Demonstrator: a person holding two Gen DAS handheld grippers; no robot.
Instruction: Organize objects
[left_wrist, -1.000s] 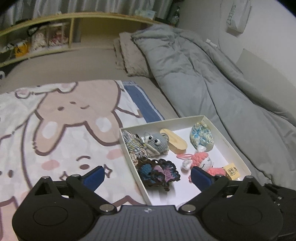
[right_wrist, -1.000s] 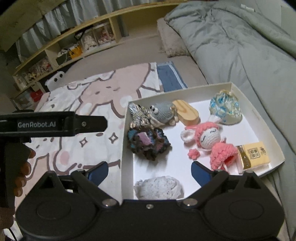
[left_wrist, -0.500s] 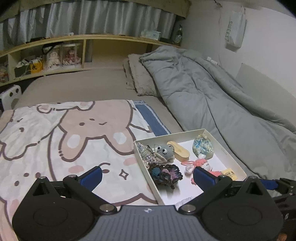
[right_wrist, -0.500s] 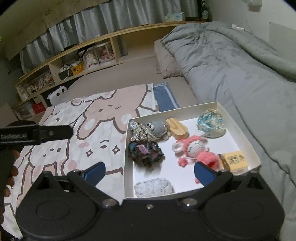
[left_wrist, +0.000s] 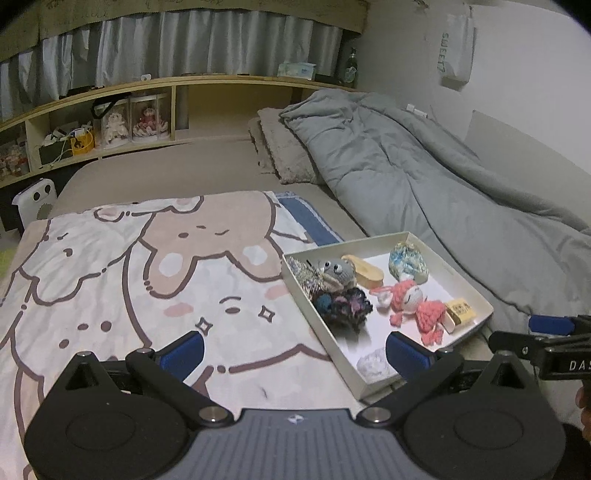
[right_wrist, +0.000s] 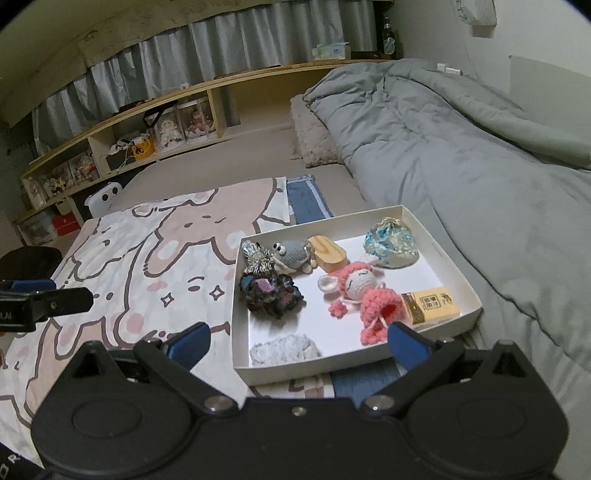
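Both hand-held grippers held apart and empty above a bed, facing a white box of small toys.

Left hand-held gripper and right hand-held gripper, jaws spread; white box just ahead, holding white fluff nearest, pink crochet doll, dark crochet piece, grey crochet toy farthest; grey duvet beyond.
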